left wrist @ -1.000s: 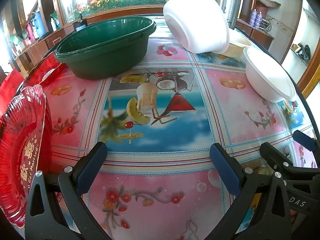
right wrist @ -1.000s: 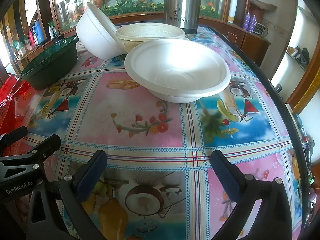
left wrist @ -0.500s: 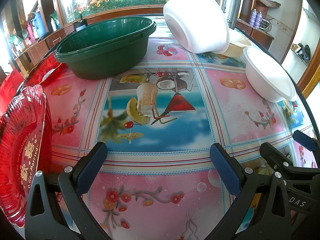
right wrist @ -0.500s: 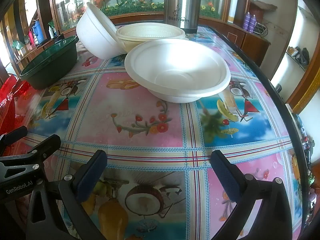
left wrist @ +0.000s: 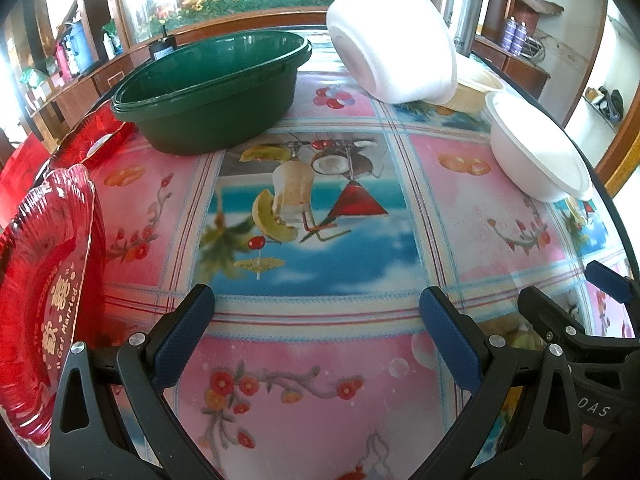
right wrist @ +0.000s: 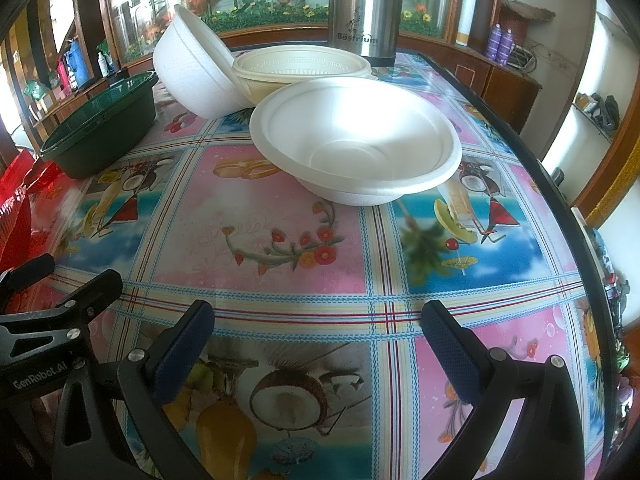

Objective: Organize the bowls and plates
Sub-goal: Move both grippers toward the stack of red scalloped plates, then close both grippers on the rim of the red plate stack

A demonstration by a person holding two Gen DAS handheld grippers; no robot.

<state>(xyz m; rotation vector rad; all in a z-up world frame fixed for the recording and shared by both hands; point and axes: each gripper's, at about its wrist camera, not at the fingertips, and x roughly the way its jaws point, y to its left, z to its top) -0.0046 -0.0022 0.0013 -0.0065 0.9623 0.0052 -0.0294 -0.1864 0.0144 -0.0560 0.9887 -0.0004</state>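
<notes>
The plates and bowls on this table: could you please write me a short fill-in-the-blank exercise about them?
1. The tilted white bowl leans against the ____ bowl.
2. The upright white bowl holds ____.
3. The red plates lie to the ____ of the green tub in the left wrist view.
4. The left gripper and the right gripper are both ____.

Missing words: cream; nothing; left; open
</notes>
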